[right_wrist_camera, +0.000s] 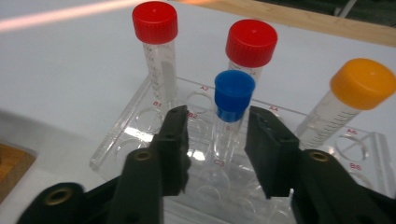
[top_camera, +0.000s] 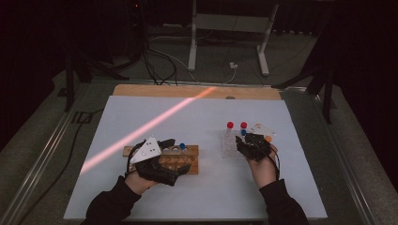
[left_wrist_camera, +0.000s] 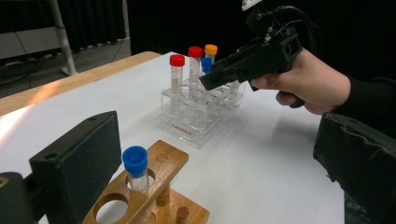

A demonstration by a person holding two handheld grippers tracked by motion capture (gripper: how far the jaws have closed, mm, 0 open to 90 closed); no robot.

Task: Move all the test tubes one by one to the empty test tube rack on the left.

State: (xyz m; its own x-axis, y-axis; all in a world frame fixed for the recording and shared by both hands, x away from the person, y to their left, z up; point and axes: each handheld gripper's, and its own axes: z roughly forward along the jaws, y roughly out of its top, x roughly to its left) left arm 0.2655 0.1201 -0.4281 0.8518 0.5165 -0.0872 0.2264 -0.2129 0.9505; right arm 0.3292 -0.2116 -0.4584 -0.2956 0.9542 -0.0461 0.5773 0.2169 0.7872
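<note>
Blue-capped tube point(right_wrist_camera: 232, 107) between right fingers point(right_wrist_camera: 173, 140)

1. The clear tube rack point(right_wrist_camera: 154, 135) carries small red hole labels on its top plate: B1, B2, C3, A4, A6 and B6 can be read in the right gripper view.
2. A short red word is printed low on the rack's front wall in the left gripper view, too blurred to read.
</note>
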